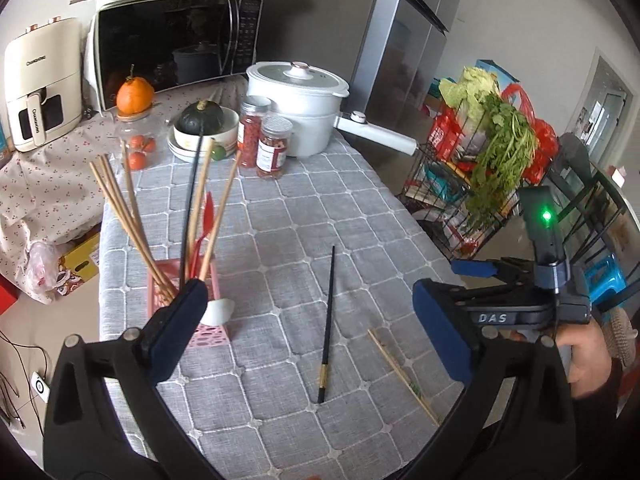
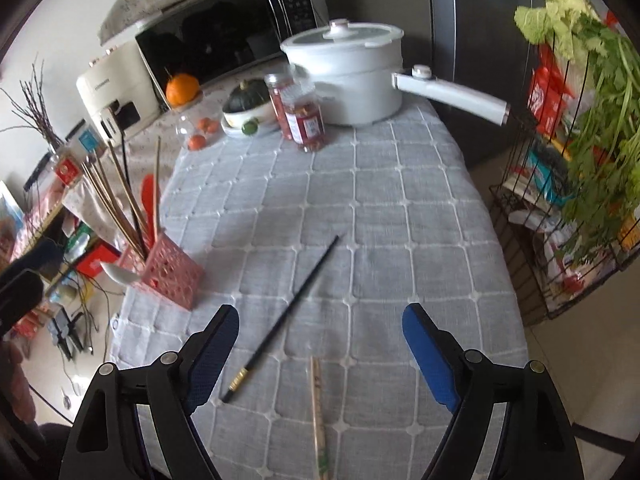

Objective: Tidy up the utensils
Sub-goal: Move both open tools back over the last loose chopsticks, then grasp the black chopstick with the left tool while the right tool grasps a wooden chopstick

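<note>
A black chopstick with a gold band lies on the grey quilted table; it also shows in the right wrist view. A wooden chopstick lies to its right, seen in the right wrist view too. A pink perforated holder at the table's left edge holds several wooden chopsticks, a black one, a red utensil and a white spoon; it also shows in the right wrist view. My left gripper is open and empty above the black chopstick. My right gripper is open and empty over the wooden chopstick.
A white pot with a long handle, two red jars, a bowl with a squash and a microwave stand at the back. A wire rack with greens stands right of the table.
</note>
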Motion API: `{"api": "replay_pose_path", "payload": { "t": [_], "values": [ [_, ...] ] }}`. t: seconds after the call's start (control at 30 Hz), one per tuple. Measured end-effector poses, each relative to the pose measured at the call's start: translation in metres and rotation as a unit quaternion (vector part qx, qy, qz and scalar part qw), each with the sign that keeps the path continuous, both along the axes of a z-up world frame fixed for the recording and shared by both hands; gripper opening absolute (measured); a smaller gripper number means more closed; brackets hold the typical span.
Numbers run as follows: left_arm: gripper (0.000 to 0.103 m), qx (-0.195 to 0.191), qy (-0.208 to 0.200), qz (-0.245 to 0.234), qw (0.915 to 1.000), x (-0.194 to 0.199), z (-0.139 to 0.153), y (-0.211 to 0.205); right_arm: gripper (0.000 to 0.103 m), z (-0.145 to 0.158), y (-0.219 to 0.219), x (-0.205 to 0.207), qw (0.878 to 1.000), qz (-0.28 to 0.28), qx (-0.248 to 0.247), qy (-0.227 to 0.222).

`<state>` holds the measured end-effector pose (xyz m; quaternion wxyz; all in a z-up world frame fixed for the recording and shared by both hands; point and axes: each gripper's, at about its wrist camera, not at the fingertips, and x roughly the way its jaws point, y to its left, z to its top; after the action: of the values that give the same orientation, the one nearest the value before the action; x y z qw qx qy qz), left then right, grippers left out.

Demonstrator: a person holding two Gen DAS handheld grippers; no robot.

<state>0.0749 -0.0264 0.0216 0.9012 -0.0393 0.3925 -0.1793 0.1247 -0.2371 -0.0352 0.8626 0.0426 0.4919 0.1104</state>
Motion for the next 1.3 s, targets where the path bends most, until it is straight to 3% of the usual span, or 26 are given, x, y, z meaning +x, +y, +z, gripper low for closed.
{"api": "replay_pose_path", "payload": {
  "t": [0.33,0.47,0.5,0.53,0.63,0.7,0.77,0.83,0.97,1.1,1.3],
  "values": [
    [0.102,0.036,0.044,-0.006,0.9984,0.007,-0.023,-0.024,0.083,-0.102,0.008,0.016,0.986,0.035,-0.045,0.155],
    [0.102,0.045,0.054,0.003,0.9975,0.010,-0.028,-0.024,0.056,-0.125,0.013,0.018,0.980,0.043,-0.035,0.192],
    [0.102,0.045,0.057,0.004,0.9973,0.012,-0.029,-0.025,0.054,-0.129,0.015,0.018,0.979,0.046,-0.036,0.197],
    [0.102,0.046,0.060,0.005,0.9972,0.013,-0.030,-0.026,0.053,-0.127,0.018,0.017,0.980,0.051,-0.047,0.187],
    [0.102,0.048,0.063,0.004,0.9968,0.017,-0.031,-0.031,0.036,-0.125,0.028,0.014,0.980,0.064,-0.065,0.177],
    [0.102,0.050,0.065,0.001,0.9966,0.021,-0.031,-0.037,0.015,-0.124,0.035,0.011,0.977,0.080,-0.105,0.166],
    [0.102,0.053,0.067,-0.003,0.9964,0.025,-0.032,-0.044,0.009,-0.123,0.035,0.010,0.976,0.085,-0.118,0.163],
    [0.101,0.057,0.069,-0.009,0.9959,0.030,-0.035,-0.053,0.005,-0.120,0.026,0.012,0.978,0.076,-0.098,0.165],
    [0.087,0.064,0.087,-0.027,0.9938,0.044,-0.046,-0.075,0.005,-0.102,-0.003,0.022,0.987,0.036,-0.059,0.144],
    [0.049,0.043,0.128,-0.032,0.9903,0.073,-0.069,-0.096,0.005,-0.079,-0.034,0.028,0.994,-0.005,-0.010,0.113],
    [0.027,0.072,0.179,-0.027,0.9808,0.111,-0.111,-0.124,0.005,-0.067,-0.056,0.034,0.994,-0.026,0.029,0.098]
  ]
}}
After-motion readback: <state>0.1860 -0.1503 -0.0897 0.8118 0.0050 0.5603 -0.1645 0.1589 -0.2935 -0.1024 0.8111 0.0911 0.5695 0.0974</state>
